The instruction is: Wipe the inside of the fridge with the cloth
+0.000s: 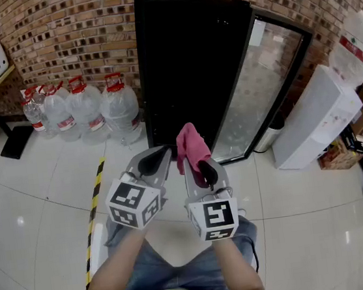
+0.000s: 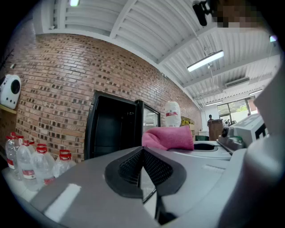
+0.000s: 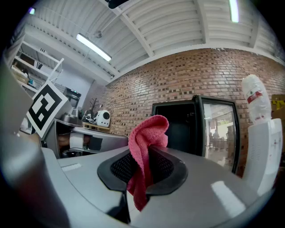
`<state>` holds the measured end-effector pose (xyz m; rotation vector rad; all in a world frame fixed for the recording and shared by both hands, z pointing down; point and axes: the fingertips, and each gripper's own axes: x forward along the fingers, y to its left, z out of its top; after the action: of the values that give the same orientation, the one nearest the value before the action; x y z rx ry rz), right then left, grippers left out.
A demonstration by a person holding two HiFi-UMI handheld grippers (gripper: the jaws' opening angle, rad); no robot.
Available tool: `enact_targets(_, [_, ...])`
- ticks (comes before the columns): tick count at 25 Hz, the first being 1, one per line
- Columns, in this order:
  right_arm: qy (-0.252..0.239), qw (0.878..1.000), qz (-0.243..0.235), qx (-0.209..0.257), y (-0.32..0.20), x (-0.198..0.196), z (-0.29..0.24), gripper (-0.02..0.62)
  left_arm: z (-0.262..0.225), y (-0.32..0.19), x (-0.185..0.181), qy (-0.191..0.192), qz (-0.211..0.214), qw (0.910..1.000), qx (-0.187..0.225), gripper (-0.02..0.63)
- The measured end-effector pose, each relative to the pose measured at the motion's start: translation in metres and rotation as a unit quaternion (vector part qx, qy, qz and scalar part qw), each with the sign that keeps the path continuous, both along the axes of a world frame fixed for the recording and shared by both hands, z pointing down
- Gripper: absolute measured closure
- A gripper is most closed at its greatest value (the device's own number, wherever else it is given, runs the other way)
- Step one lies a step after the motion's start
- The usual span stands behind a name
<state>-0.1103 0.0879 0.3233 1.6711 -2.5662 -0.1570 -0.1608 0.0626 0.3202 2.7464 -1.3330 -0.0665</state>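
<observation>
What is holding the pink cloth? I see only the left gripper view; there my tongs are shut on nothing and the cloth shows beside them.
Observer: The right gripper. In its own view the tongs are shut on the pink cloth; one end stands up, the other hangs below.
Operator: Are the grippers inside the fridge?
Observer: No. The head view shows the left gripper and the right one side by side over the floor tiles, in front of the open fridge.
Operator: Anything marked on the floor?
Observer: A yellow-and-black striped line runs along the tiles at the left.
</observation>
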Motion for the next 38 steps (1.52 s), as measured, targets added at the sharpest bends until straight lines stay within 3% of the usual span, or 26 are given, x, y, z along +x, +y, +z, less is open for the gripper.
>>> enact_targets(8, [0.004, 1.0, 0.0, 0.013, -0.086, -0.015, -0.009, 0.529, 0.002, -0.08, -0.012, 0.011, -0.015, 0.9998, 0.0, 0.603])
enact_targets(17, [-0.002, 1.0, -0.007, 0.014, -0.127, -0.017, -0.012, 0.529, -0.005, -0.119, -0.012, -0.001, -0.019, 0.9998, 0.006, 0.603])
enact_targets(38, [-0.009, 0.996, -0.049, 0.071, -0.306, -0.052, -0.089, 0.531, -0.061, -0.277, -0.033, 0.001, -0.043, 0.9988, 0.022, 0.603])
